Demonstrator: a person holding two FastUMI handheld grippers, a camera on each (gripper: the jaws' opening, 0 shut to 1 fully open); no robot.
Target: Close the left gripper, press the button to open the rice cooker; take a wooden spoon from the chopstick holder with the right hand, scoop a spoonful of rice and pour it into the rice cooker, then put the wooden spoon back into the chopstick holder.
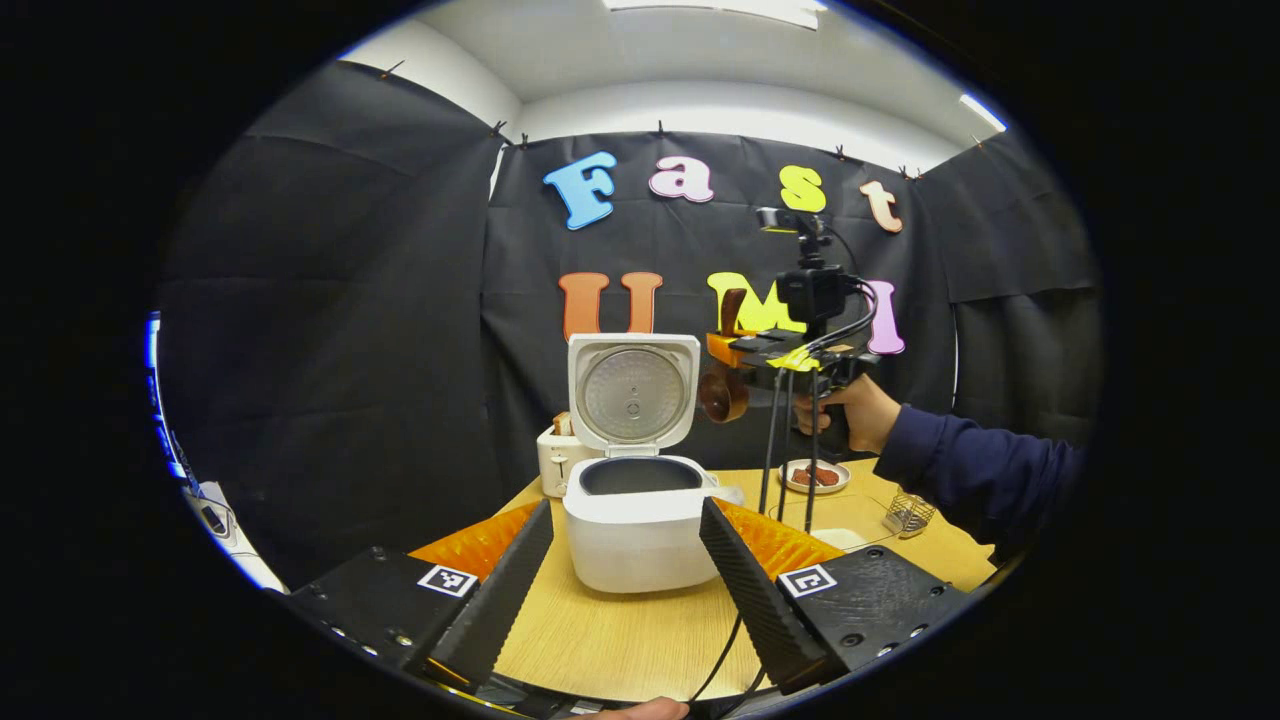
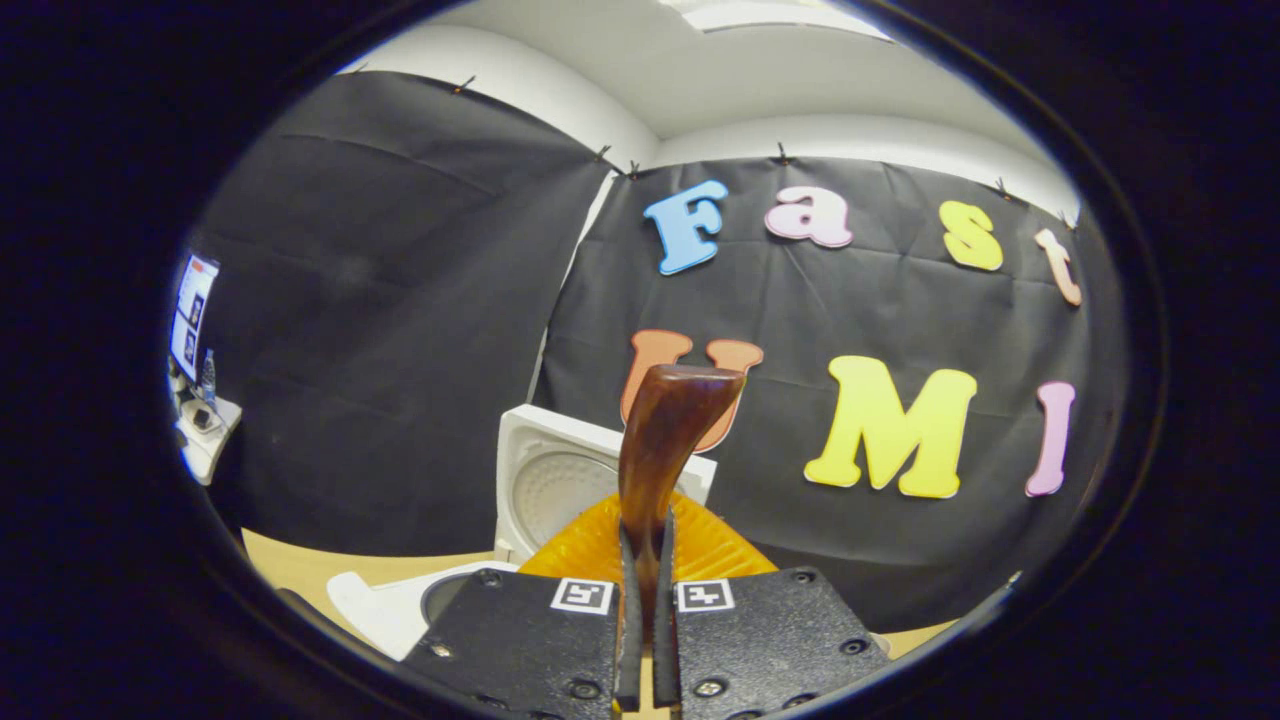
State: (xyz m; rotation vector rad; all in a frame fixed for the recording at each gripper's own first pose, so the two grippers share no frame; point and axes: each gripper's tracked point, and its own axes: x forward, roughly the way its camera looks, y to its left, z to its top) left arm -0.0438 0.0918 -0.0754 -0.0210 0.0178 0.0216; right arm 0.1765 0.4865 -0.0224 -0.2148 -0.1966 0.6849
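**Spoon held above the open cooker**

We see the right tongs (image 2: 646, 620) clenched on the wooden spoon (image 2: 665, 440), both fingers pressing its handle, which rises upright between them in the right gripper view; in the left gripper view the same tongs (image 1: 745, 350) hang in the air to the upper right of the rice cooker (image 1: 640, 520), gripped by a hand (image 1: 850, 410) in a dark sleeve (image 1: 975, 470), with the spoon's bowl (image 1: 722, 393) pointing down beside the raised lid (image 1: 632, 392); we cannot tell whether the bowl carries rice. Our left tongs (image 1: 625, 560) stand released, fingers spread wide either side of the cooker and touching nothing. The cooker sits open on the desk (image 1: 620, 635), its dark pot showing; behind it stands a white toaster (image 1: 556, 458); to the right lie a small plate (image 1: 815, 476) and, nearer the sleeve, a wire holder (image 1: 908, 513).
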